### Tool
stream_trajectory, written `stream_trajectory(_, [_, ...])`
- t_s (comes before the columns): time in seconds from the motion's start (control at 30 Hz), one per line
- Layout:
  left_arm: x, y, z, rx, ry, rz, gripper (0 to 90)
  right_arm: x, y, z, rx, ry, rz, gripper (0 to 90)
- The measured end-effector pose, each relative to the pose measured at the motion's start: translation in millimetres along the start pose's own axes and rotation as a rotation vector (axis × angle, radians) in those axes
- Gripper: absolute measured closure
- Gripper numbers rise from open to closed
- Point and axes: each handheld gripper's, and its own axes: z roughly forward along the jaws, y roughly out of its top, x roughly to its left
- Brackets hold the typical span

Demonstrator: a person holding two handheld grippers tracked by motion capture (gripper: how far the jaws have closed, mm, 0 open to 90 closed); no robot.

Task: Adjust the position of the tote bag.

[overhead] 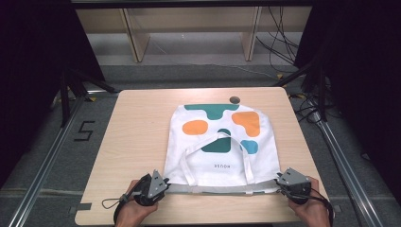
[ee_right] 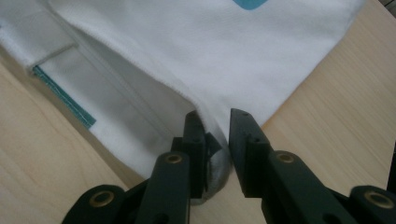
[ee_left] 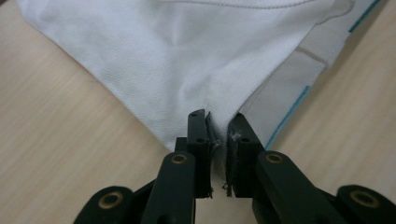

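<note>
Two grippers sit at the near corners of a white bag [overhead: 220, 146] lying flat on the table [overhead: 137, 123]. The left gripper [overhead: 163, 185] has its jaws drawn narrow with the bag's corner cloth pinched between them, frayed threads showing in the left gripper view. The right gripper [overhead: 279, 182] has the other near corner between its jaws, which stand a little apart; whether both press the cloth, I cannot tell. The bag carries teal, orange and light blue blotches and small lettering, its two white straps [overhead: 189, 163] folded up over its face, its open hem facing the person. It lies right of the table's middle, its far edge near a dark round hole [overhead: 234, 100]. Both hands [overhead: 135, 208] come in low from the near edge, wrapped round the grippers, cables trailing by the wrists.
</note>
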Motion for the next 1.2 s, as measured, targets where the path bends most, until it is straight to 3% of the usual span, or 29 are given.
stream_trajectory(0.07, [0.2, -2.5, -1.4, -0.005, 0.003, -0.02, 79.7, -0.5, -1.2, 1.4, -0.003, 0.001, 0.052, 70.6])
stream_trajectory(0.1, [0.4, -2.9, -0.4, -0.003, 0.005, -0.029, 77.9, -2.4, -2.0, 3.0, -0.003, 0.005, 0.055, 69.0])
stream_trajectory(0.17, [-1.0, -2.9, 2.9, 0.017, 0.029, -0.024, 70.4, -4.5, -2.7, 7.3, -0.005, 0.009, 0.088, 65.8])
stream_trajectory(0.33, [-6.5, -2.6, 12.1, 0.044, 0.047, -0.033, 56.8, -6.8, -1.6, 14.8, 0.008, 0.019, 0.078, 65.9])
stream_trajectory(0.37, [-9.5, -1.7, 14.4, 0.056, 0.065, -0.07, 53.4, -6.7, -0.6, 16.0, 0.009, 0.019, 0.086, 66.6])
stream_trajectory(0.5, [-6.7, 0.4, 17.5, 0.066, 0.111, -0.065, 47.9, -8.2, 1.6, 18.9, 0.009, 0.03, 0.06, 75.4])
stream_trajectory(0.57, [-5.2, 0.4, 18.4, 0.06, 0.116, -0.078, 48.7, -7.9, 2.3, 17.9, 0.006, 0.03, 0.068, 76.3])
stream_trajectory(0.67, [-4.0, 5.3, 20.8, 0.062, 0.146, -0.05, 51.1, -7.8, 3.7, 15.3, -0.016, 0.013, 0.074, 79.2])
stream_trajectory(0.73, [-3.6, 7.0, 22.1, 0.062, 0.134, -0.048, 53.6, -9.3, 4.6, 13.7, -0.029, 0.008, 0.056, 79.8])
stream_trajectory(0.77, [-2.3, 7.0, 23.5, 0.067, 0.107, -0.041, 55.1, -9.7, 4.5, 12.8, -0.031, 0.004, 0.068, 79.7])
stream_trajectory(0.87, [-2.7, 5.9, 27.7, 0.072, 0.087, -0.058, 61.7, -10.3, 3.1, 12.9, -0.037, 0.005, 0.098, 78.7])
stream_trajectory(0.93, [-3.6, 6.9, 27.4, 0.073, 0.073, -0.035, 62.1, -10.8, 2.5, 13.4, -0.037, 0.004, 0.109, 77.5])
stream_trajectory(1.0, [-4.9, 5.4, 25.6, 0.068, 0.086, -0.045, 60.1, -12.8, 1.2, 13.4, -0.031, 0.001, 0.097, 76.7])
stream_trajectory(1.03, [-4.4, 4.5, 24.1, 0.07, 0.088, -0.051, 59.6, -11.9, 1.0, 13.0, -0.034, -0.002, 0.123, 76.7])
stream_trajectory(1.1, [-3.8, 3.9, 22.0, 0.096, 0.128, -0.025, 60.7, -12.0, 0.1, 12.4, -0.039, -0.001, 0.117, 77.5])
stream_trajectory(1.2, [-5.6, 4.3, 21.3, 0.099, 0.1, -0.022, 72.0, -11.1, -0.1, 13.4, -0.031, 0.003, 0.106, 79.0])
